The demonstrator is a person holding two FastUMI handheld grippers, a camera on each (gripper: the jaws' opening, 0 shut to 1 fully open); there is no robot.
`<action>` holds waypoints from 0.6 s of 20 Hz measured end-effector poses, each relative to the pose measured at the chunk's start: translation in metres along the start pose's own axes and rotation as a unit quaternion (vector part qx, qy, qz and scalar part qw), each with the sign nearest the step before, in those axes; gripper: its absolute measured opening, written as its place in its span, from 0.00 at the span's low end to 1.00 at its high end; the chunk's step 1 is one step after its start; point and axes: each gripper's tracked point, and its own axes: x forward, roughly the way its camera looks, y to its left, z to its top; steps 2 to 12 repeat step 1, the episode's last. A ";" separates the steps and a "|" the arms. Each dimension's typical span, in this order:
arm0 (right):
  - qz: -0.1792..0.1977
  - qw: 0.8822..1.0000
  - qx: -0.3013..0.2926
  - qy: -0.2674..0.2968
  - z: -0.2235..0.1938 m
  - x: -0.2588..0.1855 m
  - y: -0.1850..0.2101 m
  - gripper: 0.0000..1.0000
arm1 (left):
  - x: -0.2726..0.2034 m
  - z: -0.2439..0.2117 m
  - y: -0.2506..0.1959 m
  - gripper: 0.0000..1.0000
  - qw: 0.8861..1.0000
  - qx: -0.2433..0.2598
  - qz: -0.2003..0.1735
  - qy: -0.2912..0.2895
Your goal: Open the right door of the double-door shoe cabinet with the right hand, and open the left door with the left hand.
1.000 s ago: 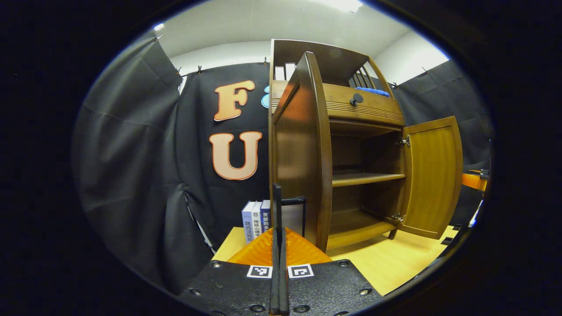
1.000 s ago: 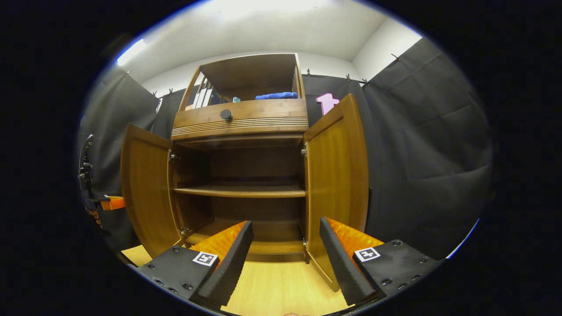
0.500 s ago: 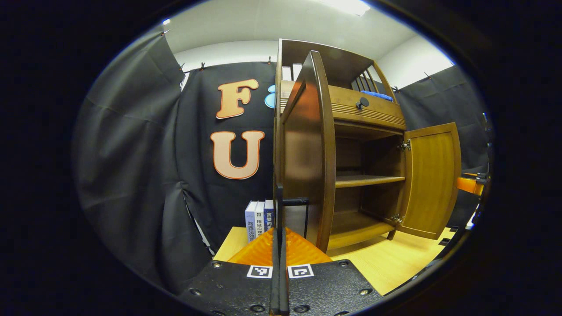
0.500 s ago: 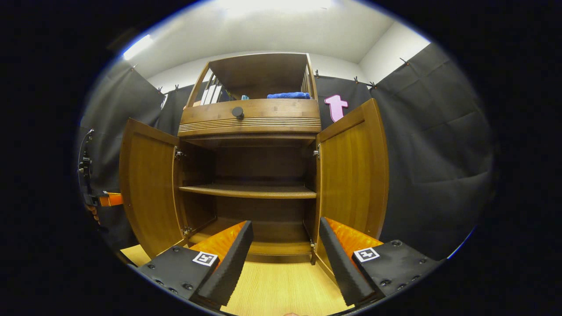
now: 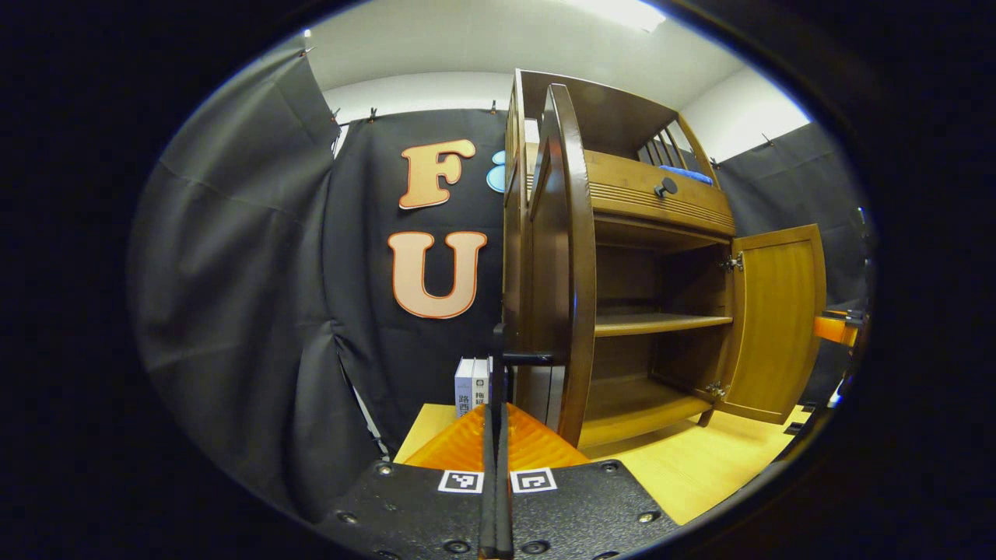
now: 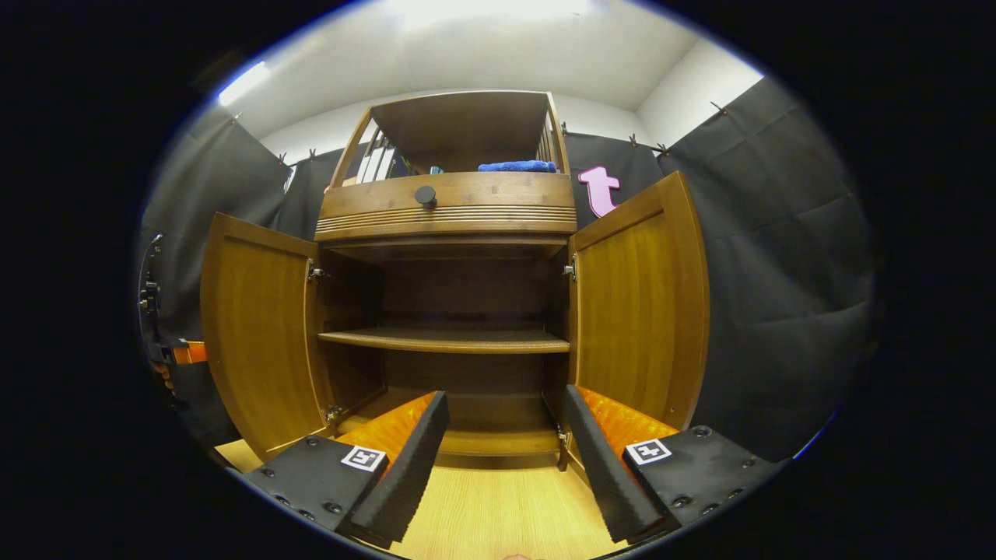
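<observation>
The wooden shoe cabinet (image 6: 447,204) stands with both doors swung out. In the left gripper view the left door (image 5: 572,257) shows almost edge-on. My left gripper (image 5: 496,350) is shut on that door's thin dark handle (image 5: 529,358) at its outer face. The right door (image 6: 638,303) hangs wide open, and so does the left door (image 6: 257,334). My right gripper (image 6: 506,397) is open in front of the cabinet's lower opening, holding nothing and touching neither door. The right gripper (image 5: 836,327) also shows at the far right, beyond the right door (image 5: 778,327).
Inside, one bare shelf (image 6: 443,340) crosses the cabinet. A drawer with a round knob (image 6: 425,196) sits above it, and a blue cloth (image 6: 516,166) lies on top. Books (image 5: 471,385) stand left of the cabinet. The surface under it is light wood (image 6: 506,505).
The left door has swung farther outward with my left gripper on its handle, and now shows nearly edge-on. The right gripper stays open and has shifted only slightly.
</observation>
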 end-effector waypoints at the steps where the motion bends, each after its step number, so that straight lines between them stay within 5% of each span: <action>1: 0.002 1.000 0.003 0.003 -0.002 0.002 0.003 0.89 | 0.000 0.000 -0.001 0.00 1.000 0.000 -0.001 0.001; 12: 0.002 1.000 0.003 0.003 -0.002 0.002 0.003 0.89 | 0.000 0.000 -0.001 0.00 1.000 0.000 -0.001 0.001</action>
